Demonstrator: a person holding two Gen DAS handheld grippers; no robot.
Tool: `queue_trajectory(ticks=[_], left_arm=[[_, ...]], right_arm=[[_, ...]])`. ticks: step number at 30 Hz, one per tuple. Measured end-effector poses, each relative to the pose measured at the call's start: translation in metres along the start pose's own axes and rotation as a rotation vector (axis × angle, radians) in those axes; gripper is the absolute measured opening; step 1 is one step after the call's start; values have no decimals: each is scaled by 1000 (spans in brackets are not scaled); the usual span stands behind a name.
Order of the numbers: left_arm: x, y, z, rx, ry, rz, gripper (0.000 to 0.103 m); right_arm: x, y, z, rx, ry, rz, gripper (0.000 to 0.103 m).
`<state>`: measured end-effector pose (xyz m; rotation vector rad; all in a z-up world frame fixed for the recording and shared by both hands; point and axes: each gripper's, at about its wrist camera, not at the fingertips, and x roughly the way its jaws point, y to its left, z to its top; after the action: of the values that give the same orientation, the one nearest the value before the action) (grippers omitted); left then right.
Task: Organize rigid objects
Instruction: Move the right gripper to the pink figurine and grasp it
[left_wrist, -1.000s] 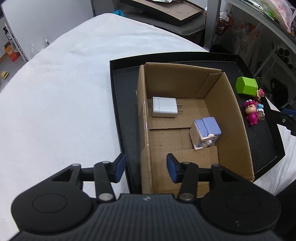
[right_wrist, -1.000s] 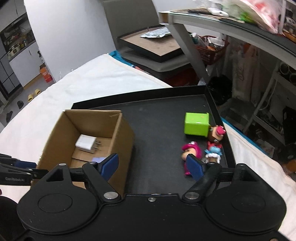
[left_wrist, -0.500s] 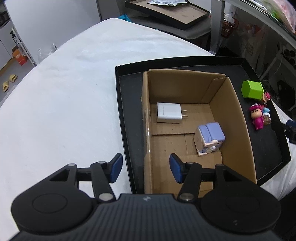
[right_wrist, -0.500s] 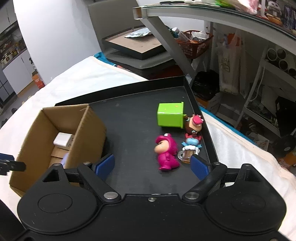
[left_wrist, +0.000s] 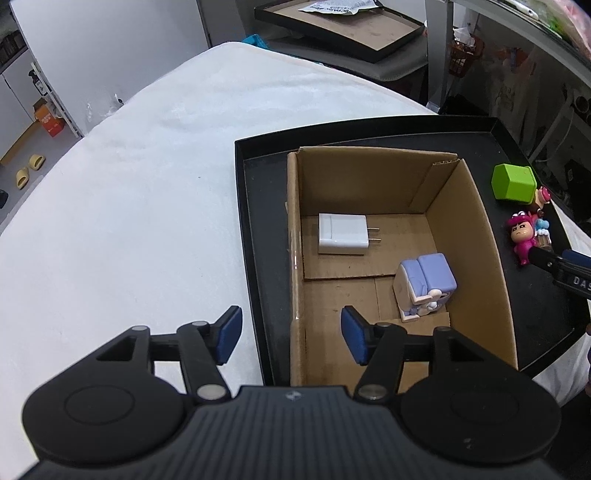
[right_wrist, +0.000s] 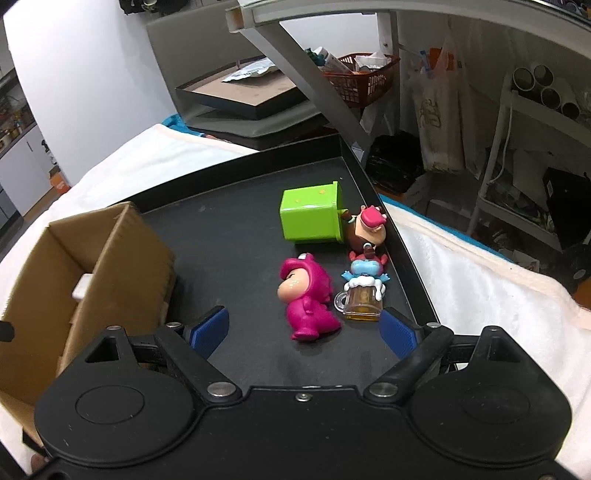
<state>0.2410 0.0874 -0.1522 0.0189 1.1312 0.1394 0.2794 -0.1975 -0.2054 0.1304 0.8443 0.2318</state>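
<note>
A cardboard box stands on a black tray and holds a white charger and a pale purple block toy. My left gripper hovers over the box's near left wall, one finger on each side, touching nothing, and its jaws are opening. On the tray right of the box lie a green cube, a pink figure, a brown red-capped figure and a blue figure with a beer mug. My right gripper is open just short of the pink figure.
The tray lies on a white cloth; its raised rim runs close beside the figures. Behind it, a metal shelf leg slants down near the tray's far corner. A second tray and a red basket sit further back.
My right gripper has come down and closer to the figures, and its jaws have widened. The left gripper's jaws have spread a little over the box wall.
</note>
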Motion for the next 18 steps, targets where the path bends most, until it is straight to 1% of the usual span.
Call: queue_trajectory(ticks=[3, 5, 7, 12, 16, 18], left_arm=[[2, -5, 3, 15, 0, 8, 58], [3, -9, 5, 31, 5, 17, 58], [6, -13, 6, 47, 18, 26, 58], [11, -19, 10, 60, 37, 46, 58], [13, -24, 12, 62, 47, 56, 59], [13, -27, 13, 67, 50, 61, 59]], right_arm=[[9, 0, -1, -2, 7, 7, 82], [15, 1, -3, -3, 19, 13, 75], [22, 0, -3, 7, 34, 22, 69], [39, 1, -5, 16, 58, 19, 66], [43, 6, -5, -17, 41, 31, 66], [43, 9, -7, -42, 33, 32, 63]])
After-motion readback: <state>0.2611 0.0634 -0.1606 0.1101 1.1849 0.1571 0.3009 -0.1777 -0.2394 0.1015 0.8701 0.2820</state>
